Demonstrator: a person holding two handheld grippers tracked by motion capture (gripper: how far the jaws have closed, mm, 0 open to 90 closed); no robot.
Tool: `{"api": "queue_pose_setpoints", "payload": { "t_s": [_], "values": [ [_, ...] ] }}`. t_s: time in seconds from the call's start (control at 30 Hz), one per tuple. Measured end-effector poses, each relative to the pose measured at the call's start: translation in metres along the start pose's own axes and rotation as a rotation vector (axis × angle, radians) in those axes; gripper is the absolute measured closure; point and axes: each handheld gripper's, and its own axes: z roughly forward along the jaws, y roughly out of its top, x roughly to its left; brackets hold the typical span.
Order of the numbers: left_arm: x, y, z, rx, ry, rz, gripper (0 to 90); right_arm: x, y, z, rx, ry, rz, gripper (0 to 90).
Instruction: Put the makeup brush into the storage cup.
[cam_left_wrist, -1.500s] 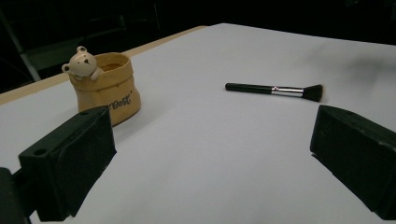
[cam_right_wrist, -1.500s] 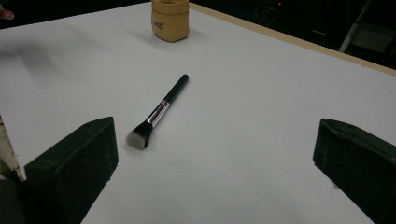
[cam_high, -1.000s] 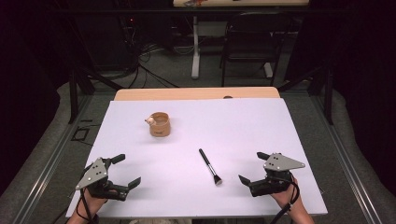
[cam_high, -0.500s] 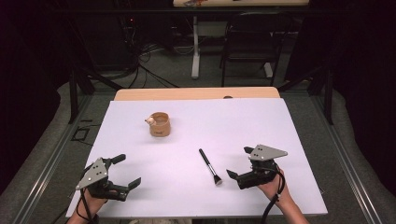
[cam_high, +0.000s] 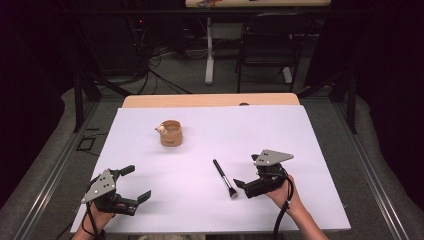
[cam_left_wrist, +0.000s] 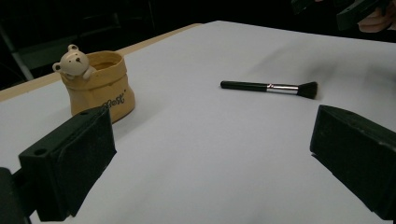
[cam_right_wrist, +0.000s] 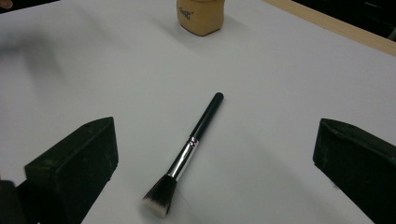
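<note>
A white sheet (cam_high: 300, 135) covered most of the table (cam_high: 210, 100), whose bare wooden edge showed along the far side. Toward the far left part of the sheet stood a small tan pot (cam_high: 171, 134) with a little bear figure (cam_high: 161, 129) peeking over its rim; in the left gripper view the pot (cam_left_wrist: 100, 84) sat upright beyond the left jaw, with lettering on its front. Near the person's left corner of the sheet, the left gripper (cam_high: 131, 184) was held low over the sheet with its jaws spread wide, nothing between them, well apart from both the pot and the brush. On the right, the right gripper (cam_high: 242, 186) hovered just beside the brush (cam_high: 225, 178), its jaws also spread wide and gripping nothing. The brush lay flat on the sheet, right of centre and nearer the person than the pot, its black handle pointing away toward the pot and its bristle end toward the person. In the right gripper view the brush (cam_right_wrist: 187, 156) lay in the gap between the two jaws, nearer the left one, with a silver collar joining handle and dark, pale-tipped bristles, and neither jaw touched it.
</note>
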Motion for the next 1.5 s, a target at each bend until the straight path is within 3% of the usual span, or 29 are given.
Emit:
{"api": "queue_pose_setpoints", "payload": {
  "t_s": [0.33,0.6,0.9,1.1,1.43,1.5],
  "values": [
    [0.000,0.000,0.000,0.000,0.001,0.000,0.0,0.003,0.018,0.012,0.016,0.003,0.016,0.0],
    [0.000,0.000,0.000,0.002,0.002,0.000,0.0,0.007,0.027,0.027,0.069,0.011,0.015,0.0],
    [0.000,0.000,0.000,0.001,0.001,-0.001,0.0,0.007,0.035,0.041,0.197,0.034,0.032,0.0],
    [0.000,0.000,0.000,-0.001,-0.001,0.000,0.0,0.008,0.038,0.050,0.265,0.024,0.048,0.0],
    [0.001,-0.001,0.002,0.020,-0.004,-0.004,0.0,0.021,0.049,0.076,0.419,-0.009,0.059,3.1],
    [0.000,0.000,0.001,0.007,-0.004,-0.005,0.0,0.024,0.051,0.079,0.457,-0.012,0.053,3.9]
  ]
}}
